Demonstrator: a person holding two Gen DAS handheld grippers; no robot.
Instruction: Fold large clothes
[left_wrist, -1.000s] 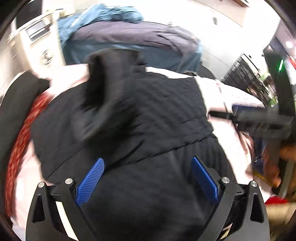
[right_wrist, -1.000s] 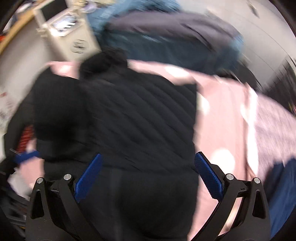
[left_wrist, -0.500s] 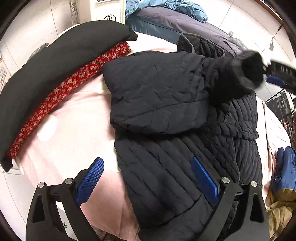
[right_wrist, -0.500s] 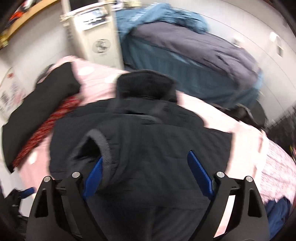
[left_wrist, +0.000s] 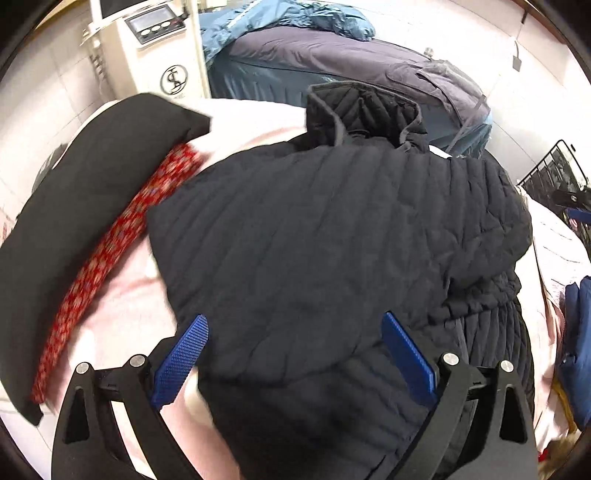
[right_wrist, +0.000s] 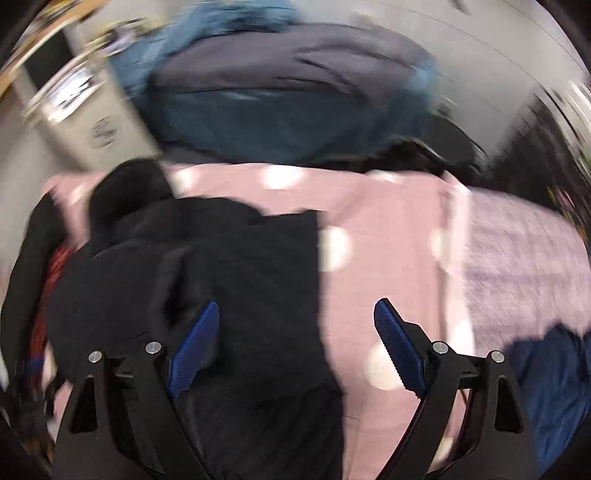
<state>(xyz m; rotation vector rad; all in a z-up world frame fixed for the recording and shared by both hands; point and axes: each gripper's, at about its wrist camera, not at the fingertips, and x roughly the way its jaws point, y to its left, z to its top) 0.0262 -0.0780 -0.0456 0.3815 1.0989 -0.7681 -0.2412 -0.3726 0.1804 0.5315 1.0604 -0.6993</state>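
A dark navy quilted jacket (left_wrist: 332, 240) lies on a pink dotted sheet (left_wrist: 122, 314), collar (left_wrist: 362, 110) at the far end, one side folded over its body. My left gripper (left_wrist: 295, 354) hovers open over the near edge of that fold, its blue pads clear of the cloth. The right wrist view is blurred. There the jacket (right_wrist: 221, 277) fills the left half. My right gripper (right_wrist: 295, 343) is above the jacket's right edge and the sheet (right_wrist: 388, 240). Its jaws are closing slightly but still stand wide, with nothing gripped between them.
A black cushion (left_wrist: 92, 184) over red floral fabric (left_wrist: 122, 236) lies left of the jacket. Behind are a white machine (left_wrist: 159, 48) and a bed with blue and purple covers (left_wrist: 332, 62). A wire rack (left_wrist: 554, 173), a lilac cloth (right_wrist: 524, 258) and a blue garment (right_wrist: 546, 387) lie right.
The sleeve that the right gripper held up half a second ago now lies folded on the jacket. The right gripper has swung right to the jacket's edge. The left gripper moved in over the fold.
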